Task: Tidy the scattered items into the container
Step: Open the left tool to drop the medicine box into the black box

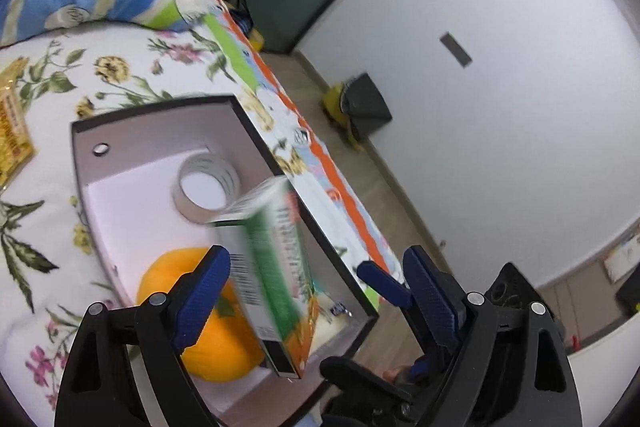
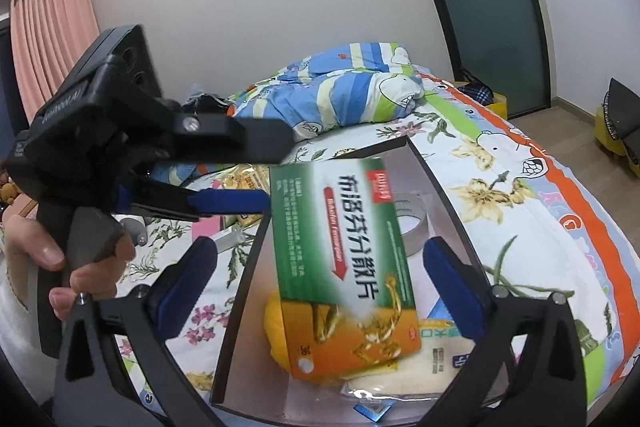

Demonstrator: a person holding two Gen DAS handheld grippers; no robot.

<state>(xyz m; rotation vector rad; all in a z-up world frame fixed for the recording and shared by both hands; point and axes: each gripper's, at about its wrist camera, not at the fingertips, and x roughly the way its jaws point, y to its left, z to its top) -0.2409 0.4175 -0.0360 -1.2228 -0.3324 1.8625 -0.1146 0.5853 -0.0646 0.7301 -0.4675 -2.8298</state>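
Off to the left of my left jaws a yellow packet (image 1: 12, 131) lies on the flowered bed (image 1: 132, 67), not yet tidied; it looks thin, crinkly and light, so I would pinch it by an edge. Ahead of those jaws sits the grey box (image 1: 160, 131), with a roll of tape (image 1: 208, 187) at its far end and a soft orange toy (image 1: 216, 343) just below me. My left gripper (image 1: 316, 291) stands open, and the green and orange medicine carton (image 1: 272, 267) is between the jaws, blurred and touching neither pad as far as I can tell, over the box. It should be light and stiff but easily dented; the narrow sides are the place to hold it. My right gripper (image 2: 324, 275) is open too, gripping nothing, the same carton (image 2: 344, 259) between its jaws above a white pouch (image 2: 432, 367).
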